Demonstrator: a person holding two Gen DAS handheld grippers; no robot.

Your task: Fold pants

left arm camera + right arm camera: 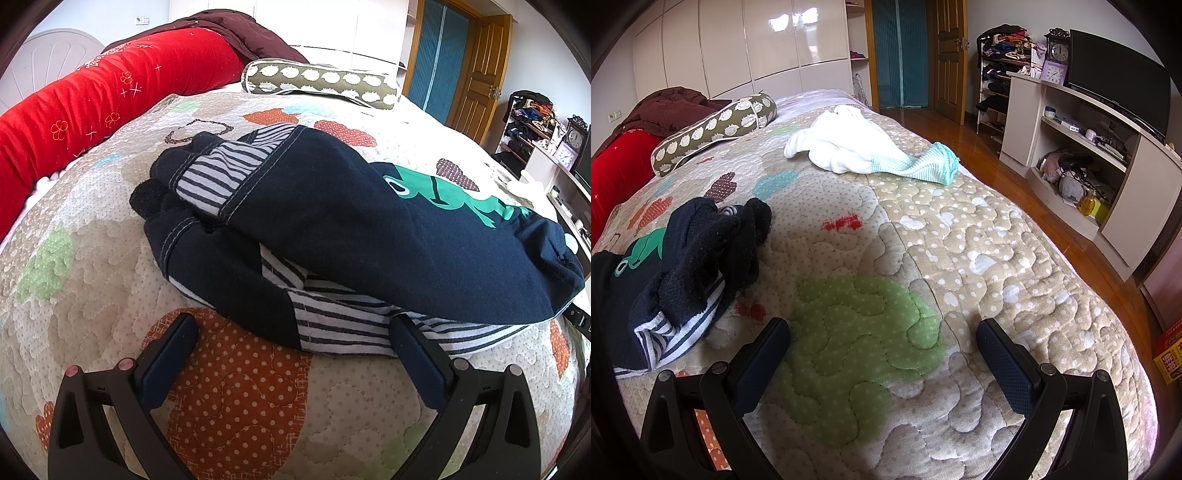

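Two sets of fingers, both spread wide and holding nothing. My left gripper (291, 347) hovers low over the quilted bed (92, 295), its right finger just beside the striped lining of the pants (332, 229). My right gripper (882, 350) hangs over bare quilt, with the pants (683, 266) off to its left and clear of the fingers.

The navy pants with the green print lie bunched on the bed, doubled over themselves with the striped inside showing at the cuffs and along the near edge. I judge the fold partly made at best: the layers sit crooked and lumpy, so squaring and a final fold remain.

For room, the quilt is open in front of my right gripper. The bed's edge drops to the wood floor (1015, 177) on the right. A white garment (857, 144) lies farther up the bed, well apart, and a red bolster (110, 96) and patterned pillow (321, 79) line the far side.
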